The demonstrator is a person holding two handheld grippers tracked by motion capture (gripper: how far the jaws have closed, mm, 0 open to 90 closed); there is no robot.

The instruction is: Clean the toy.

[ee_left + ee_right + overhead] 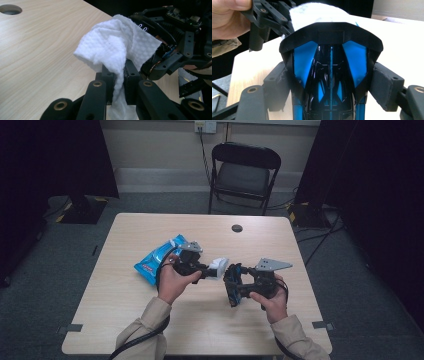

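On the wooden table point(150, 320), the left gripper point(117, 72) pinches a white wipe point(115, 45); the right gripper point(331, 82) clamps a black-and-blue object point(330, 67), perhaps a mouse. Wiping it seems next, needing light contact.

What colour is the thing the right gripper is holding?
The mouse is glossy black with bright blue panels, best seen in the right gripper view.

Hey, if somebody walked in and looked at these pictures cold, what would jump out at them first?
Probably the white wipe pinched in the left gripper, held above the middle of the wooden table against a black and blue object clamped in the right gripper. Next, the blue wipes packet lying on the table behind the left hand.
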